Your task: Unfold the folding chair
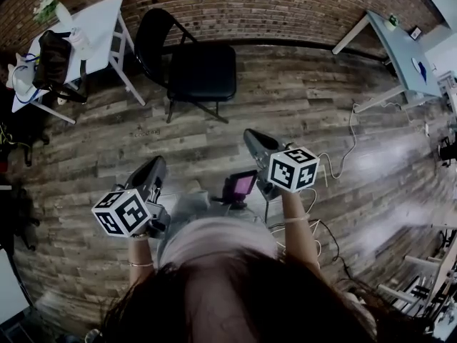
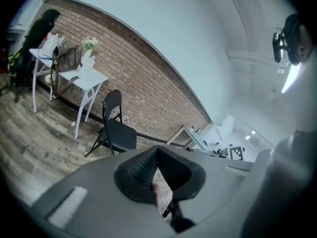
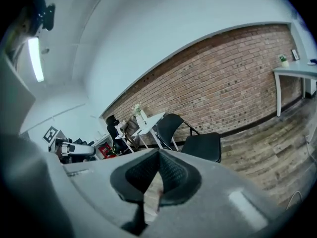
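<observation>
In the head view, the chair (image 1: 193,70) is standing unfolded on the wood floor (image 1: 285,98), just in front of the brick wall (image 1: 250,6). A white table (image 1: 96,23) is standing just left of the chair, with a dark bag (image 1: 53,59) lying on it. A second table (image 1: 403,48) is standing well to the chair's right. The left gripper (image 1: 158,161) and the right gripper (image 1: 250,134) are both hanging well short of the chair, on the person's side of it. They are pointing its way and touching nothing.

In the left gripper view, the left gripper (image 2: 158,150) is showing its jaws pressed together at the tips, with nothing between them. The chair (image 2: 116,130) is sitting beyond and left of the tips, well apart from them. The white table (image 2: 89,78) is standing just left of the chair, along the wall (image 2: 148,98).

In the right gripper view, the right gripper (image 3: 158,155) is likewise holding its jaws closed on nothing. The chair (image 3: 198,142) is standing open beyond the tips and slightly right of them, against the wall (image 3: 233,78). The white table (image 3: 148,122) is standing just left of the chair.
</observation>
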The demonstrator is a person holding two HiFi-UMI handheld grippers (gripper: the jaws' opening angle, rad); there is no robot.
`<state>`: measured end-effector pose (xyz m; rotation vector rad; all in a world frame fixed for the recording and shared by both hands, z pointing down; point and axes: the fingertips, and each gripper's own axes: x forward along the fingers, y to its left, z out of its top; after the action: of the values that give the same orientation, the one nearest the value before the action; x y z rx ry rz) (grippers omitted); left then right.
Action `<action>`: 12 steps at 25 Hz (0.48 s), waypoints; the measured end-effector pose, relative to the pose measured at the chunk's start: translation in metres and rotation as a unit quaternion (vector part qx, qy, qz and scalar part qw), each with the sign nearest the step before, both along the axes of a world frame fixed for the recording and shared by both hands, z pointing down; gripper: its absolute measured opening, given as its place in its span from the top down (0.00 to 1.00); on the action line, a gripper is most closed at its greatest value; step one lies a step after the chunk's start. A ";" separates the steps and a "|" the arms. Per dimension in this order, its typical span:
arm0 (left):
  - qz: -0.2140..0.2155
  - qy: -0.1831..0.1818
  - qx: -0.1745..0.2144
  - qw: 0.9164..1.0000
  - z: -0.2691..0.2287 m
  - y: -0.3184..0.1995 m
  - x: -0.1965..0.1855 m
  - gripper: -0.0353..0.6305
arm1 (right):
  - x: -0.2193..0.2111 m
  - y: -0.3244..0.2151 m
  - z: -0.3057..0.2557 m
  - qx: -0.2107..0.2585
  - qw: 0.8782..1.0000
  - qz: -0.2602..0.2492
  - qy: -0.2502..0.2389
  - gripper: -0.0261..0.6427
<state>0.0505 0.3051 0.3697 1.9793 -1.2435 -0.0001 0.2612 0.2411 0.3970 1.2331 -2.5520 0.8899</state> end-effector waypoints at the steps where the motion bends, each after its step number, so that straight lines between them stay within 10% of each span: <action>1: 0.007 -0.002 0.001 1.000 -0.002 0.002 0.003 0.95 | 0.001 0.003 -0.003 0.009 1.000 0.003 0.005 0.96; 12: 0.033 -0.006 0.030 0.999 -0.038 0.006 0.013 0.95 | 0.003 0.022 -0.040 0.078 0.996 0.028 0.038 0.96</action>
<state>0.0633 0.3109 0.3322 2.0744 -1.1977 0.0059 0.2643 0.2629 0.3571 1.3595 -2.5796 0.6486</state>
